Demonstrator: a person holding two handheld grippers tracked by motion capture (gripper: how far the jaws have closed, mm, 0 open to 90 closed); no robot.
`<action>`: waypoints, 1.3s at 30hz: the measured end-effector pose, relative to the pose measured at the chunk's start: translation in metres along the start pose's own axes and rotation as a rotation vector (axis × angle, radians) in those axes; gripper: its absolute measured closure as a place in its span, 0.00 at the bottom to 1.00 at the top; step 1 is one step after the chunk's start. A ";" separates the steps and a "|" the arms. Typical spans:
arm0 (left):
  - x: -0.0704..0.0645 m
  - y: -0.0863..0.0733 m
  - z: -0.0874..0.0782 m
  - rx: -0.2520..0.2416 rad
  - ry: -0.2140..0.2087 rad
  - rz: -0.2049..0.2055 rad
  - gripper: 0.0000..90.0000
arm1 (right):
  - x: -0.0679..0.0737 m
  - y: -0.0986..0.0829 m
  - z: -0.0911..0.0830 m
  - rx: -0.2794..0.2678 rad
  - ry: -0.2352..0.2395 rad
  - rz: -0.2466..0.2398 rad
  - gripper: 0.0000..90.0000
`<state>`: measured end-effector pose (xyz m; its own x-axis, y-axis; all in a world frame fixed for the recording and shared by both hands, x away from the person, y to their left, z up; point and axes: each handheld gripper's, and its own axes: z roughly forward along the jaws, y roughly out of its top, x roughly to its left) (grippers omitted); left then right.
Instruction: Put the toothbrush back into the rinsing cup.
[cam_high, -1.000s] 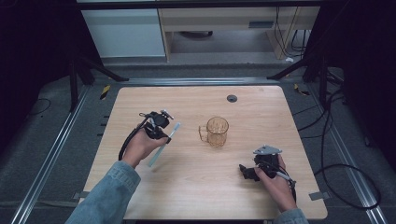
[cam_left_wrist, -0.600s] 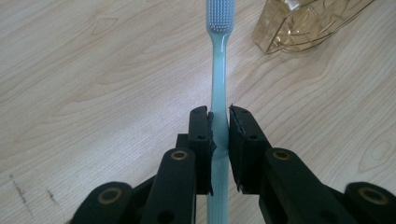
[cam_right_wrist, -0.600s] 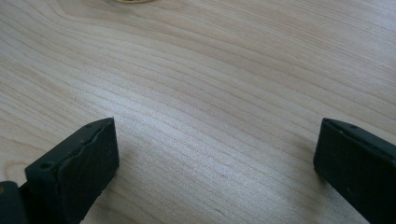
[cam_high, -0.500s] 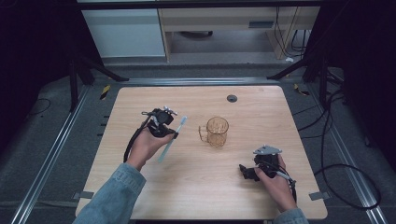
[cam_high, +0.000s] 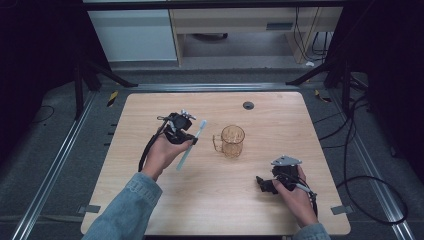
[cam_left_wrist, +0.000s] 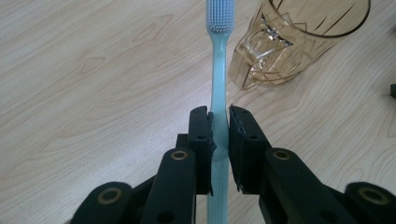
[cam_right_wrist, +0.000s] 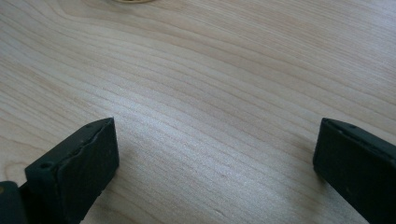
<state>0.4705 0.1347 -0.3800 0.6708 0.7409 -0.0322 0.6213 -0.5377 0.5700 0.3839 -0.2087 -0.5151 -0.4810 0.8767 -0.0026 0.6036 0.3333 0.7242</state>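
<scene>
1. L gripper (cam_high: 192, 136) jaws pinching the toothbrush (cam_high: 189, 145) mid-handle, brush off the table (cam_high: 150, 107), bristle end up and fwd, just left of the amber glass mug (cam_high: 232, 141).
2. In the left gripper view the brush head (cam_left_wrist: 220, 14) sits beside the mug (cam_left_wrist: 289, 44), not over the mouth yet.
3. R gripper (cam_high: 265, 184) jaws spread wide, nothing between them, resting low on the table near the front right, well apart from the mug.
4. Risk: the mug is unbraced, so if the head or handle clips the rim (cam_left_wrist: 327, 28) on the way in, it probably tips or slides.
5. Risk: the grip is narrow on a slick handle; any side load likely pivots the brush in the jaws, so it misses the opening.
6. Vs 0.5 s ago: L hand has moved right and closer to the mug, brush angled steeper. Mug and R gripper unchanged.
</scene>
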 end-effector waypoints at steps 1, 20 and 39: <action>-0.001 0.001 0.000 -0.010 0.001 -0.001 0.88 | 0.000 0.000 0.000 -0.001 -0.001 -0.001 0.01; -0.012 0.013 -0.002 -0.159 0.057 -0.008 0.88 | 0.000 0.000 0.000 0.000 -0.001 -0.001 0.01; -0.023 0.028 -0.009 -0.337 0.103 -0.016 0.88 | -0.001 0.000 0.000 -0.001 0.008 -0.011 0.01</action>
<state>0.4689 0.1062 -0.3564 0.6065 0.7945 0.0299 0.4512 -0.3750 0.8098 0.3840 -0.2098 -0.5152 -0.4929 0.8701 -0.0047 0.5979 0.3426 0.7246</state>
